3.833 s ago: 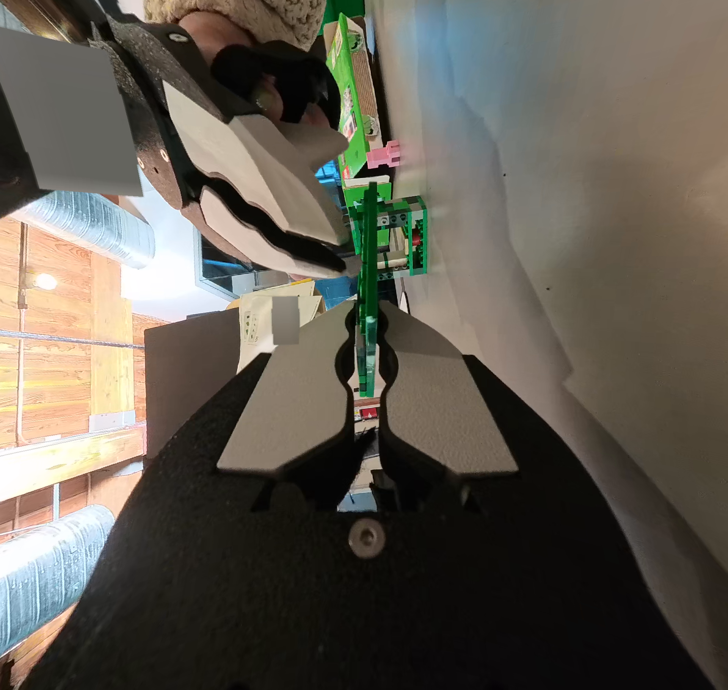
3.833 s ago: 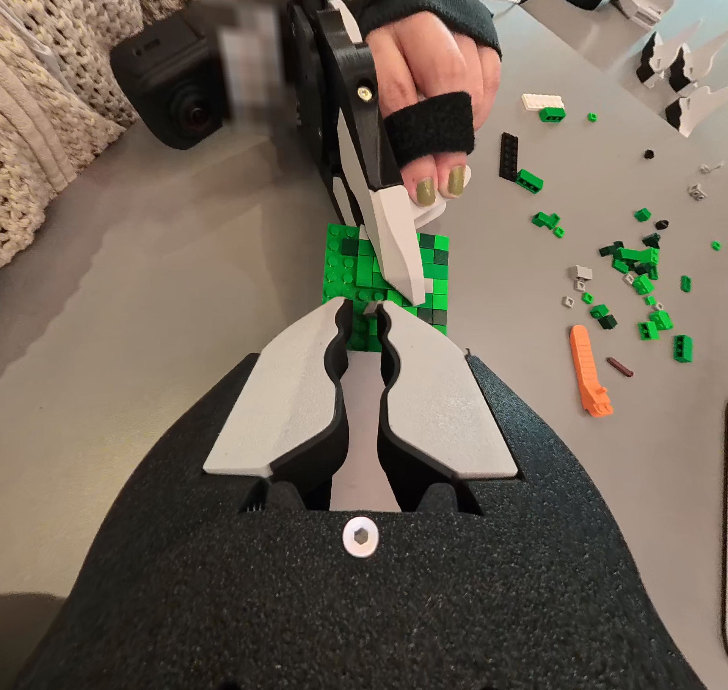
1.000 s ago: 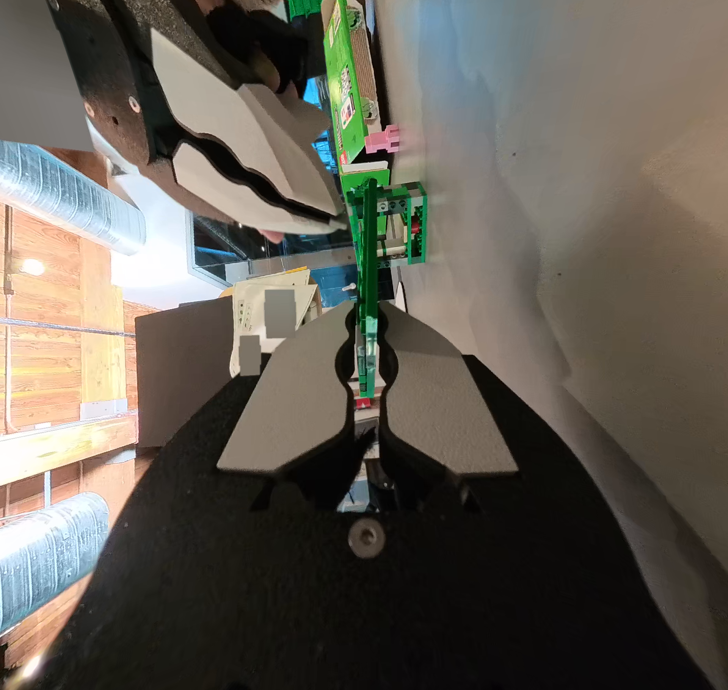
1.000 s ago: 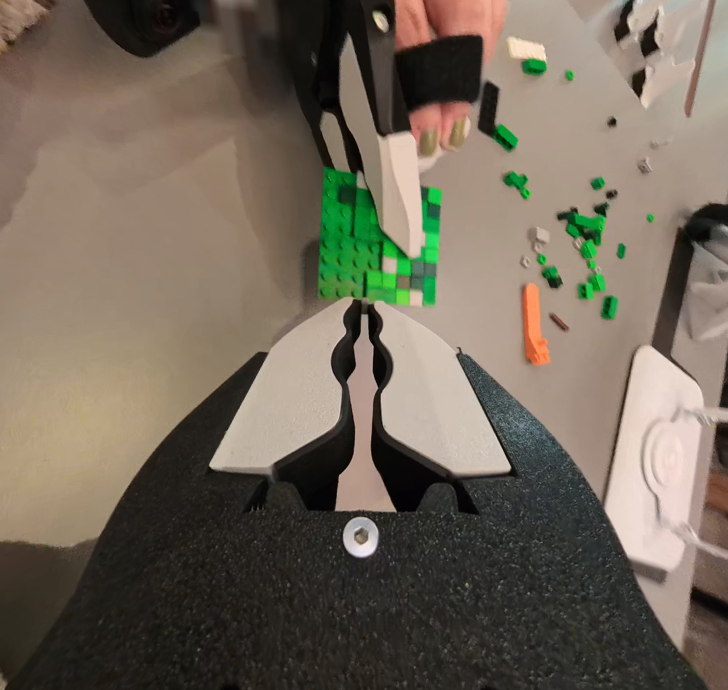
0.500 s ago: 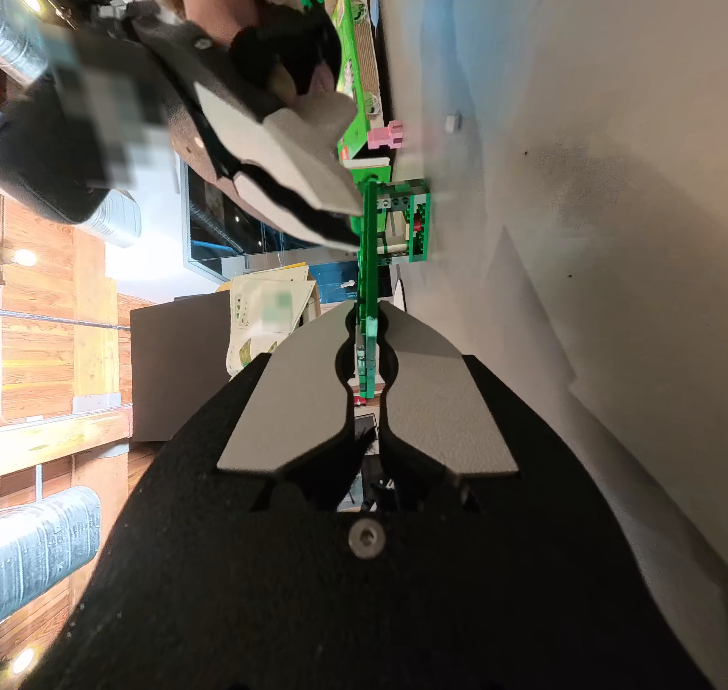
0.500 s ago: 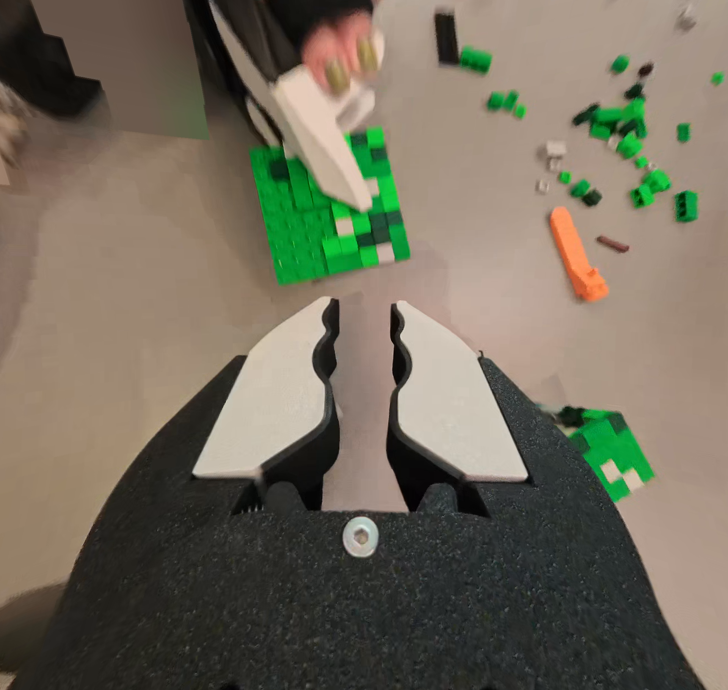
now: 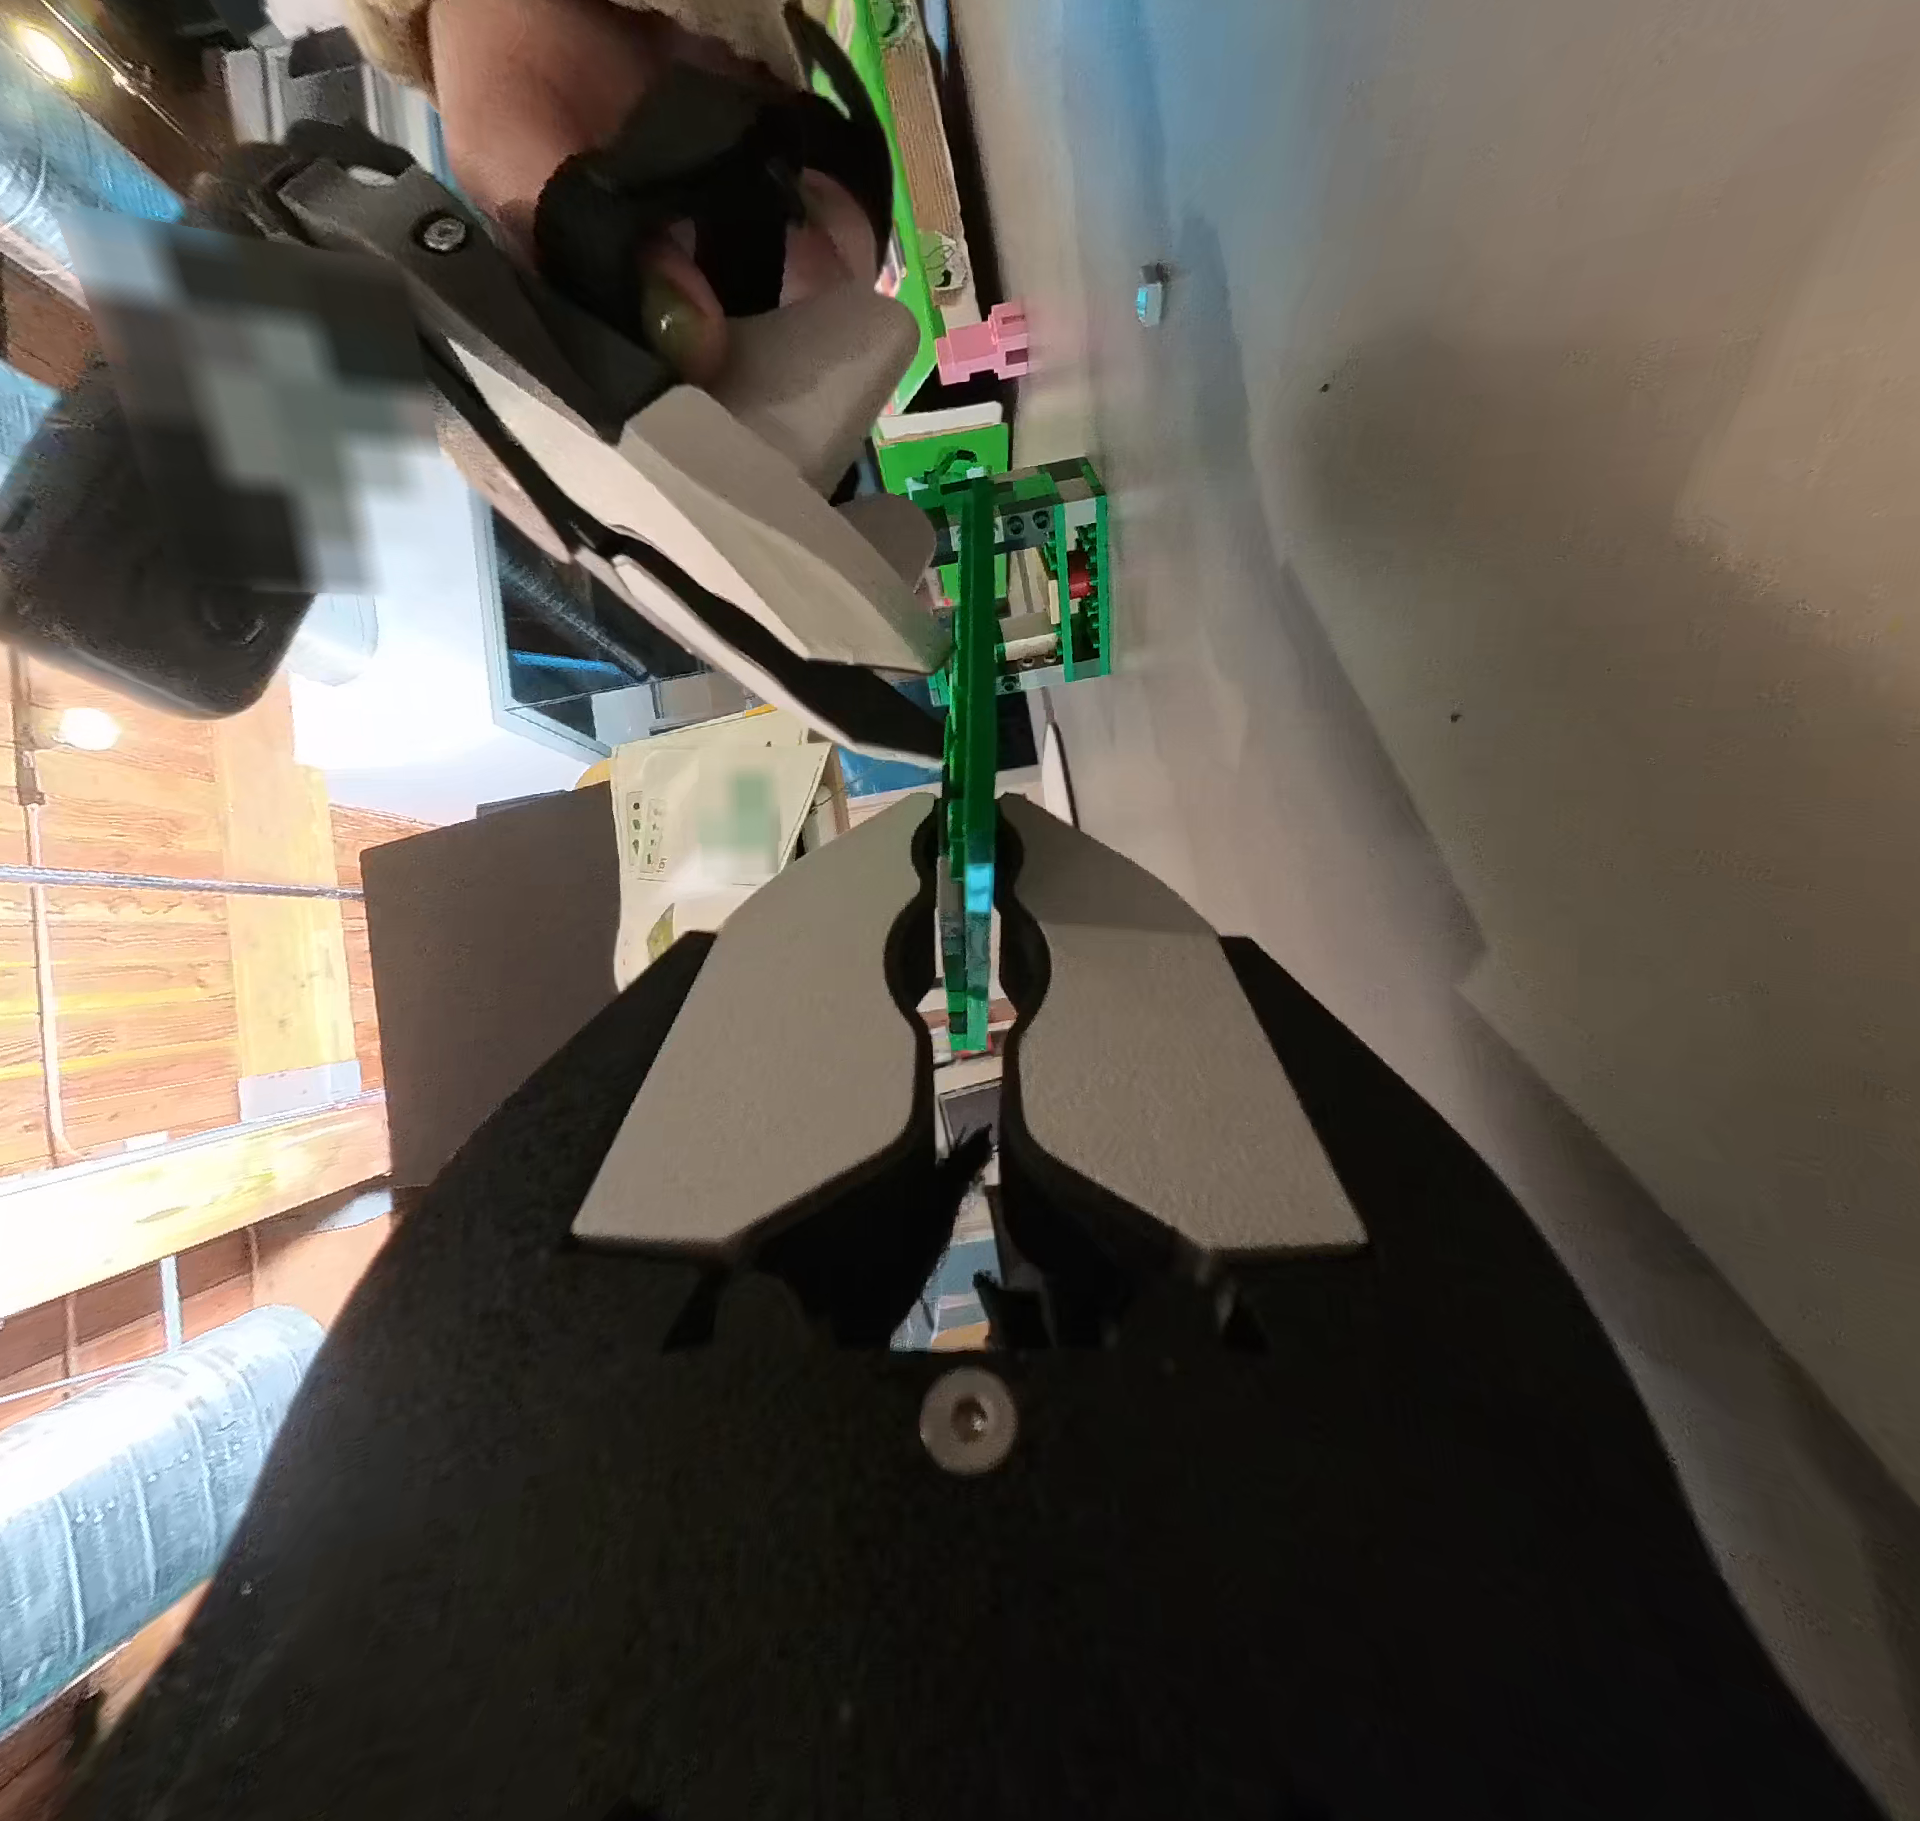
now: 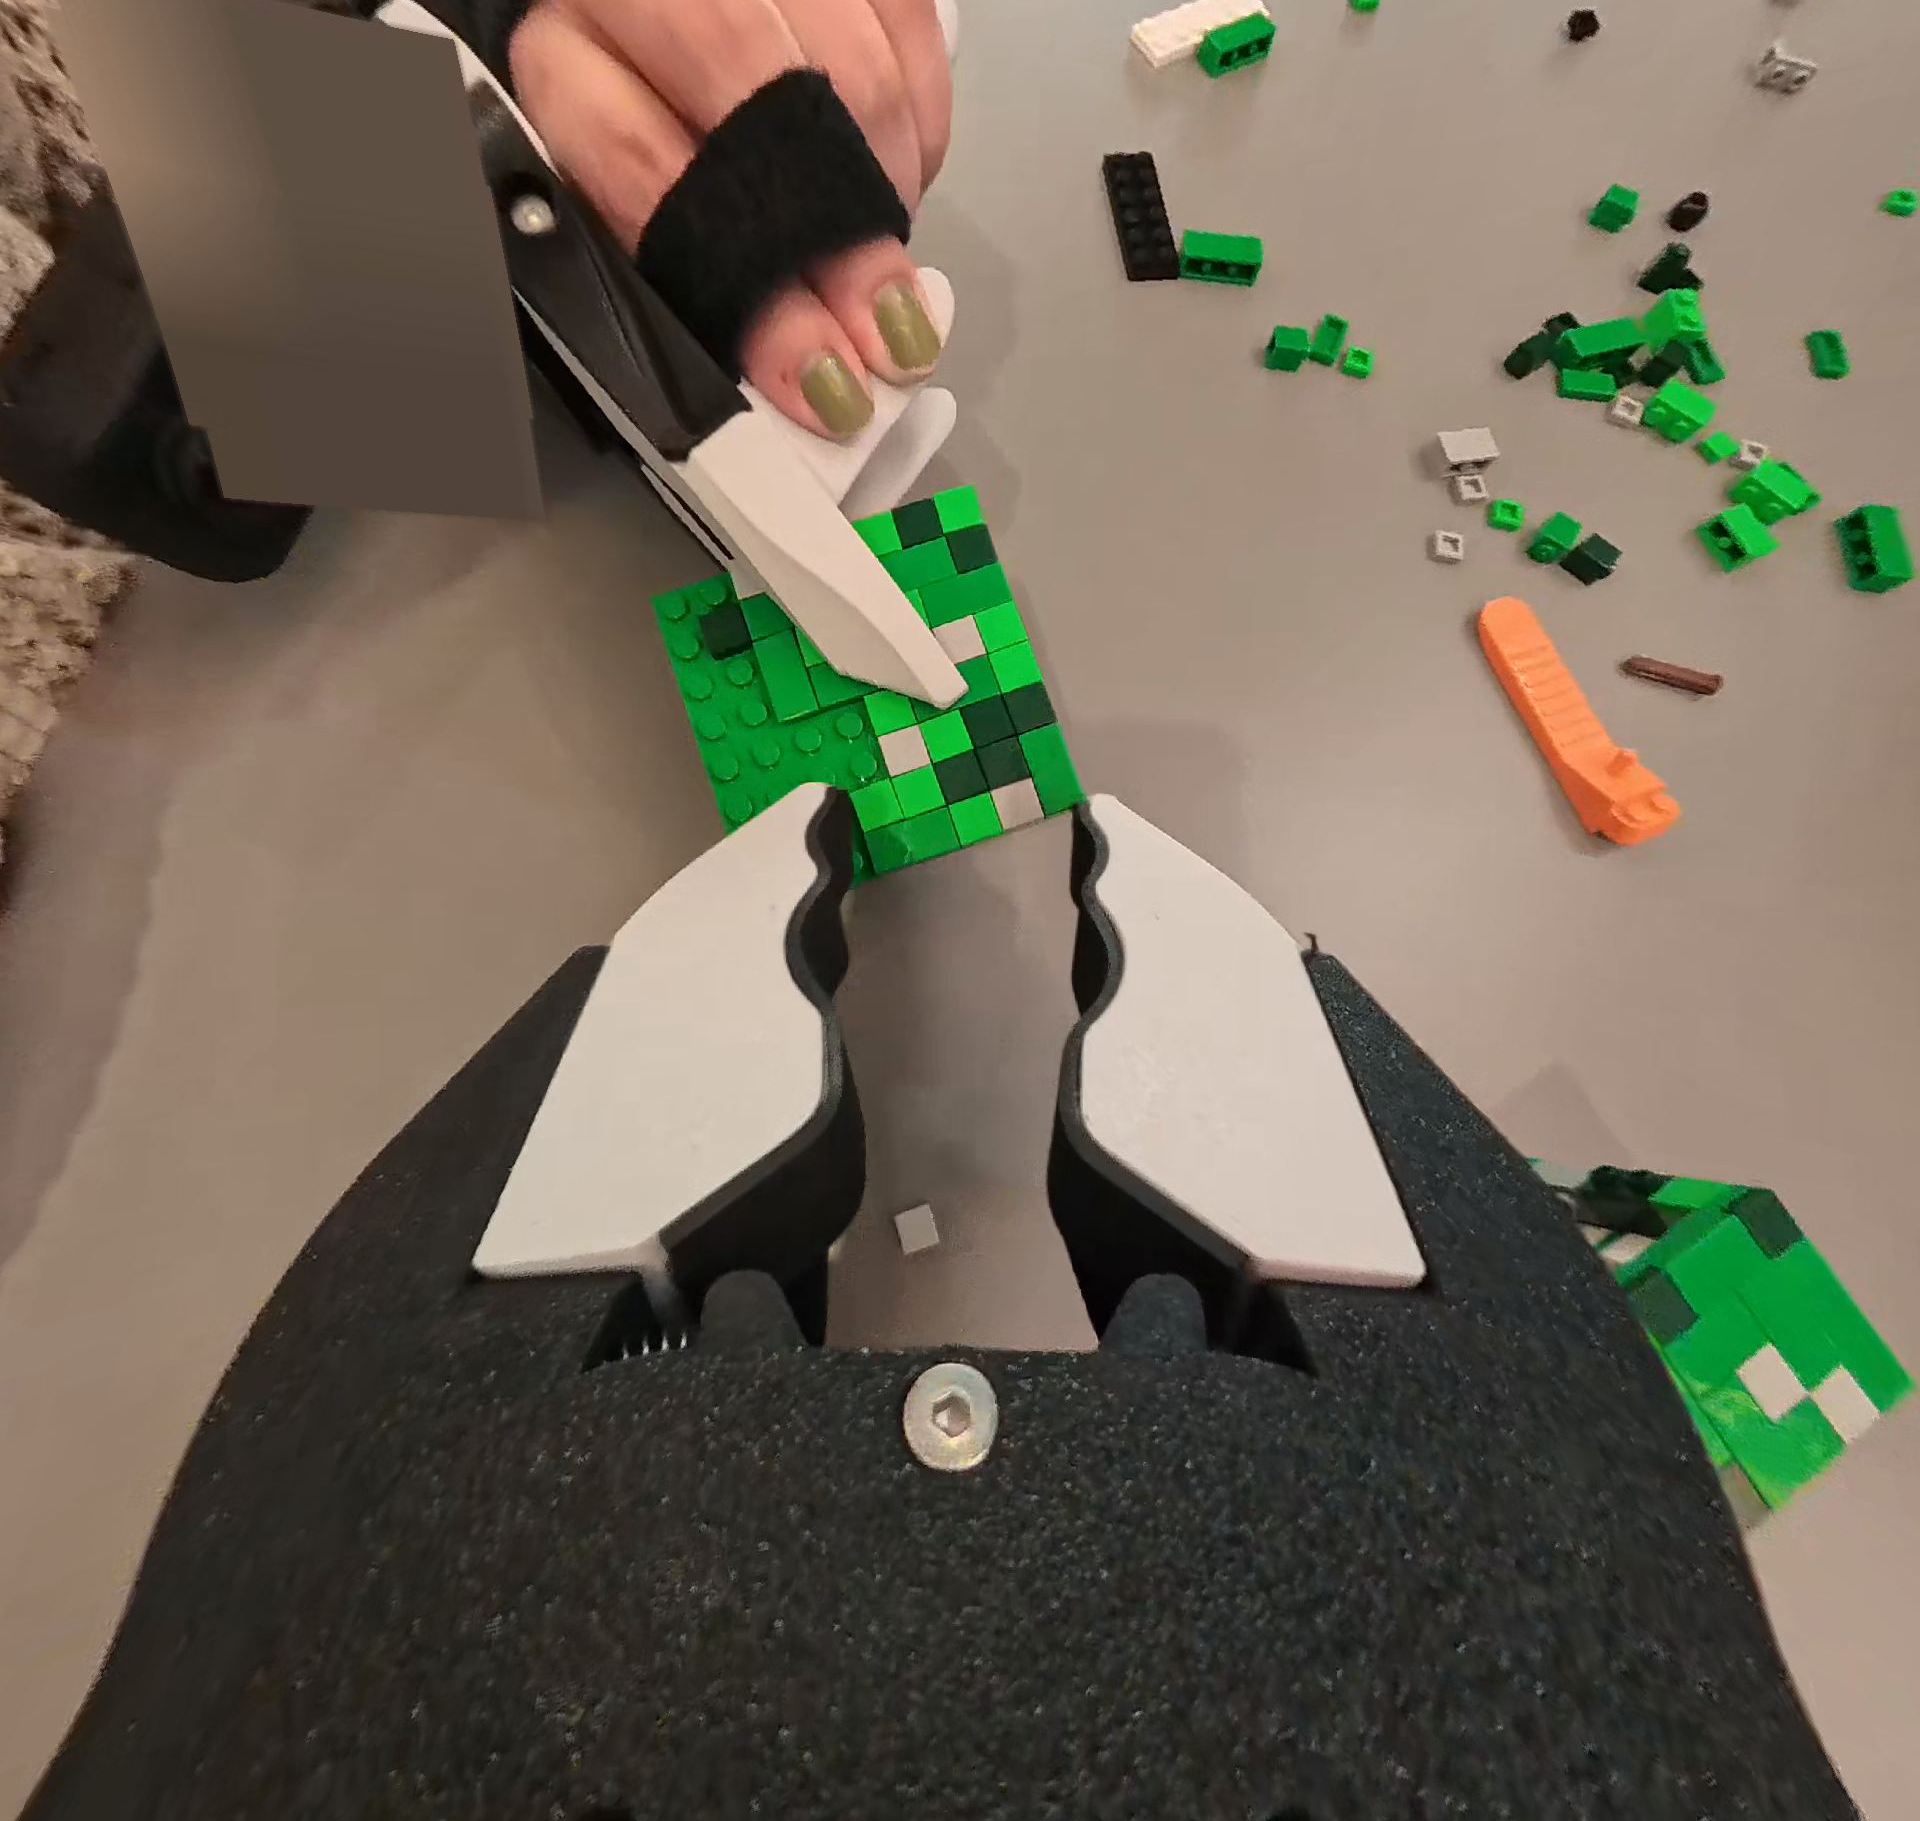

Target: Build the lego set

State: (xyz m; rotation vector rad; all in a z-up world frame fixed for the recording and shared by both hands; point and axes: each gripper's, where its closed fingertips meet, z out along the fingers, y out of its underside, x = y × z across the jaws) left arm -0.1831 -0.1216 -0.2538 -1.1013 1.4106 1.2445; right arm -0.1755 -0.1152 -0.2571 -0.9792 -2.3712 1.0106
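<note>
Just beyond the fingertips of the right gripper [image 8: 951, 815], the green plate [image 8: 764, 722] lies flat on the grey table [image 8: 364, 836], pinched at its far edge between the closed jaws of the left gripper [image 7: 971, 821]. The right gripper's jaws stand wide and empty, with a small grey tile [image 8: 916, 1230] on the table between them, nearer than the plate. That tile looks like the next pick; the right gripper is nearer to it.

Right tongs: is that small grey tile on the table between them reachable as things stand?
Probably yes. The right tongs are open and empty, and the grey tile lies bare on the table between them.
</note>
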